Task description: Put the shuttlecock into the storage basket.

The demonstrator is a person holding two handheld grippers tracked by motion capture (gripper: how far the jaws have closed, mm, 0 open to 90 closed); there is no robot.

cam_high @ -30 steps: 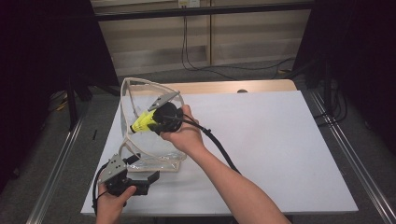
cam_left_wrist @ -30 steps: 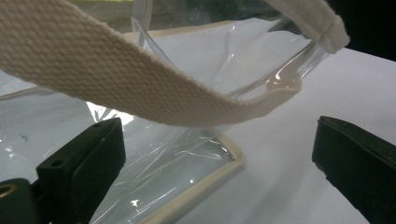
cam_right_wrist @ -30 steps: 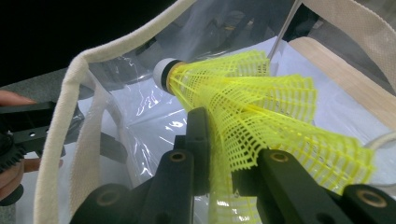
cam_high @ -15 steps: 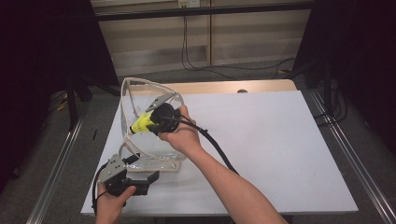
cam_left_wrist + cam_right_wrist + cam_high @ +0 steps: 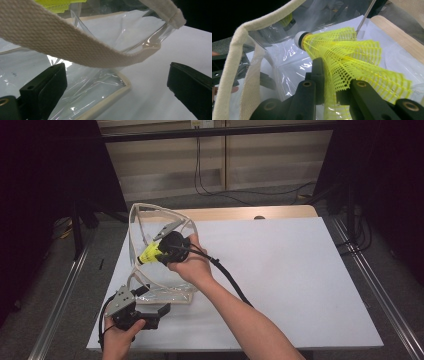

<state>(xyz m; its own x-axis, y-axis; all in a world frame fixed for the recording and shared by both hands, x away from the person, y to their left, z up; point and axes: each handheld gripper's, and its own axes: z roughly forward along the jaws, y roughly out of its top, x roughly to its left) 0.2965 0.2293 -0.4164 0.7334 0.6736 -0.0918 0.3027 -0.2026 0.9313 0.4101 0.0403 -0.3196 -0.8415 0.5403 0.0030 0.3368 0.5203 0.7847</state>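
Right gripper view: one shuttlecock (image 5: 342, 62), one bag (image 5: 249, 50).

Past my right claw I see the white counter (image 5: 280, 270) spreading wide, with a light wooden strip (image 5: 235, 213) along its far edge. Beyond that, black cables (image 5: 210, 185) hang against the beige wall panel (image 5: 165, 165). Metal rails (image 5: 65, 285) flank both sides.

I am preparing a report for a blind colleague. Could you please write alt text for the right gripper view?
The right claw pinches the mesh skirt of a yellow shuttlecock, whose white cork tip points into a clear plastic bag. The bag's cream fabric handle curves along the left side, with the white table behind.
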